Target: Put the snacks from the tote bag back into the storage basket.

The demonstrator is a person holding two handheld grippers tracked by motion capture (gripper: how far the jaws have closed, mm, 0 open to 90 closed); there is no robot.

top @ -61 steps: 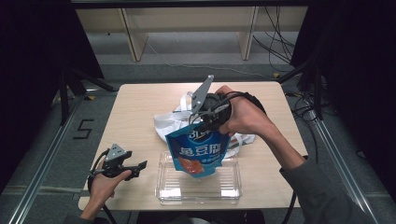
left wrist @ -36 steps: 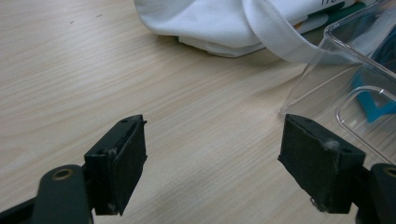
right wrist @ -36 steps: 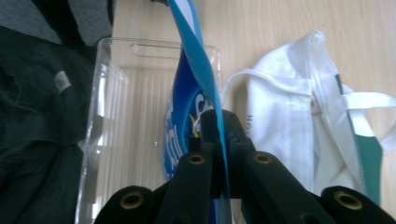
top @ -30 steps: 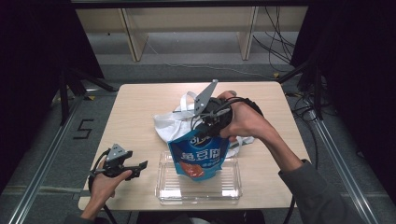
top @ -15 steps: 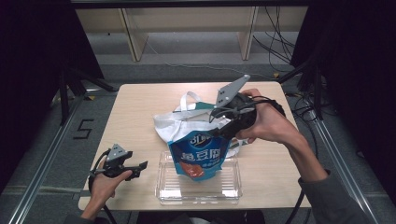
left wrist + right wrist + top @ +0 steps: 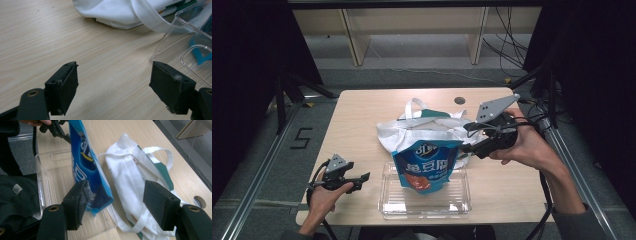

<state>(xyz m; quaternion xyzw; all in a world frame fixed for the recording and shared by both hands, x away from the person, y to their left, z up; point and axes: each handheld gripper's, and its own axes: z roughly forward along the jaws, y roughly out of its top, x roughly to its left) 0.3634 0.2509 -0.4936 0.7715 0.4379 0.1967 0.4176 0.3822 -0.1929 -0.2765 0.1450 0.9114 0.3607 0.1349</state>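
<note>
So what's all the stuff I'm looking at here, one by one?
pouch: one, blue with white and red print, standing in the tray, leaning on the bag.
tray: one, clear plastic, near edge of the table.
bag: one, white cloth with green, mid-table behind the tray.
table: one, light wood.
left gripper: one, black, open, low at the table's near left corner.
right gripper: one, black, jaws just opening, nothing between them, right of the pouch.
hands: two, one on each gripper.

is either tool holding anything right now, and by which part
Nothing is held. The right tool has just been opening; the blue snack bag stands free in the clear tray. The left tool is open over bare table.
</note>
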